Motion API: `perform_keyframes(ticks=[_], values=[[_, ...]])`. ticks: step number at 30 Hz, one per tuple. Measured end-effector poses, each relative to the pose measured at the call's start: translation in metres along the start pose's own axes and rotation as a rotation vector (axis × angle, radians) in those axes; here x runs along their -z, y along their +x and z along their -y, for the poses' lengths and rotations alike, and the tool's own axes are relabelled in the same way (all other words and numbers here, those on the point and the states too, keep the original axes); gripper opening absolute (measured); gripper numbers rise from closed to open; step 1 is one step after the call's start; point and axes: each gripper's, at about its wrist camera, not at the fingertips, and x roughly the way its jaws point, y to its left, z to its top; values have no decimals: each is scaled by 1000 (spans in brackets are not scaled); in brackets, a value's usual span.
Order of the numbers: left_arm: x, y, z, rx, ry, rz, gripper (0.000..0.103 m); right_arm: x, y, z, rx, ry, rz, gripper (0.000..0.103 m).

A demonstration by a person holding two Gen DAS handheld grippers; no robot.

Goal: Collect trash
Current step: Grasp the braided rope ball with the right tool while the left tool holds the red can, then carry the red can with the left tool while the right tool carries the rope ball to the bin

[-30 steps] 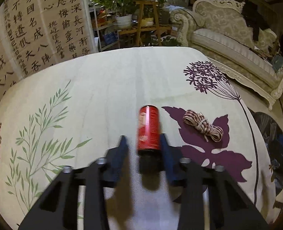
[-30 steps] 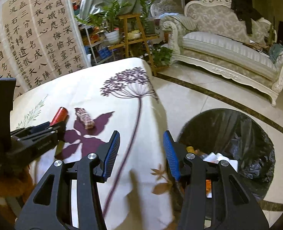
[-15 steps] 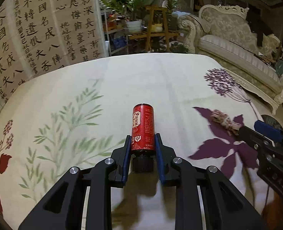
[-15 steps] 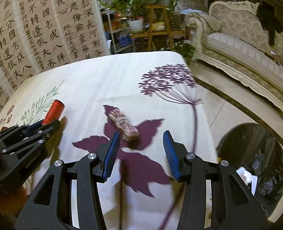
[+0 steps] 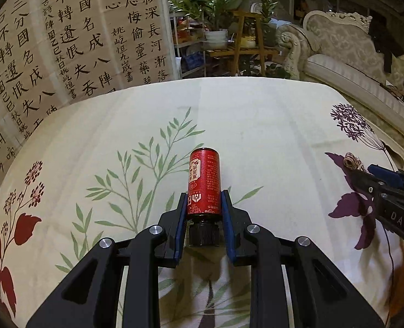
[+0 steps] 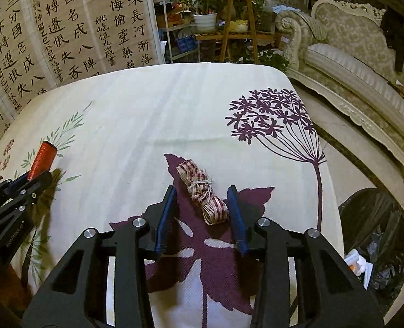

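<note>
Closest in the left wrist view, the left gripper [image 5: 204, 205] is clamped on a red bottle [image 5: 204, 181] with a black cap, its blue pads [image 5: 182, 220] pressing the lower body on both sides while the bottle points away over the floral tablecloth [image 5: 256, 125]. In the right wrist view, the right gripper [image 6: 202, 199] has just been closing its jaws around a bundled checked ribbon [image 6: 202, 194] tied with string, which lies on the purple leaf print between the blue pads [image 6: 165, 218]; the right-hand pad looks to be touching the ribbon's near end, while a gap remains on the left, so the ribbon is not yet squeezed. The ribbon rests on the cloth near the table's right side. Lower right, beside the table on the floor, stands a trash bin [image 6: 377, 218] lined with a black bag, with white scraps inside. Beyond the table hangs a calligraphy screen [image 6: 65, 27] to the left, a wooden plant stand [image 6: 237, 27] with potted greenery in the middle, and an ornate cream sofa [image 6: 352, 49] to the right.
</note>
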Motion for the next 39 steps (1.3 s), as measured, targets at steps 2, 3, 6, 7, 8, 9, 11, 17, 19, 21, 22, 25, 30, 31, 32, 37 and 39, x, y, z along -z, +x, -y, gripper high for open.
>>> perform_keyframes(ticks=[2, 3, 6, 7, 8, 9, 11, 17, 19, 21, 22, 25, 30, 31, 32, 37, 39], values=[[0, 1, -1, 4, -5, -2, 25, 1, 0, -3, 6, -5, -2, 20], [0, 1, -2, 7, -8, -2, 25, 1, 0, -4, 8, -10, -1, 19], [0, 0, -3, 9, -11, 2, 25, 3, -2, -6, 14, -19, 1, 15], [0, 0, -3, 10, -12, 3, 25, 4, -2, -7, 11, -17, 2, 15], [0, 0, -3, 11, -13, 3, 25, 5, -3, -7, 8, -15, 2, 15], [0, 0, -3, 13, -14, 3, 25, 5, -4, -8, 7, -15, 3, 15], [2, -2, -3, 15, -16, 6, 25, 9, -7, -9, 6, -12, 7, 15], [8, -9, 1, 27, -16, 17, 25, 23, -23, -12, 2, 4, 28, 15], [10, -13, 4, 36, -17, 23, 25, 31, -31, -11, 7, 10, 40, 15], [13, -18, 8, 45, -15, 34, 25, 37, -40, -8, 8, 23, 53, 15], [15, -22, 11, 51, -13, 39, 25, 40, -44, -6, 10, 30, 58, 15], [20, -30, 20, 73, -5, 47, 25, 51, -59, 1, 24, 52, 75, 15], [30, -44, 42, 108, 30, 59, 25, 73, -83, 21, 63, 94, 100, 15], [32, -48, 48, 116, 40, 63, 25, 76, -87, 25, 71, 101, 104, 15], [34, -52, 54, 124, 48, 68, 25, 79, -91, 29, 79, 110, 107, 15], [40, -68, 79, 165, 78, 94, 25, 99, -114, 55, 135, 160, 136, 15], [41, -75, 93, 185, 95, 106, 25, 106, -122, 67, 161, 179, 148, 15]])
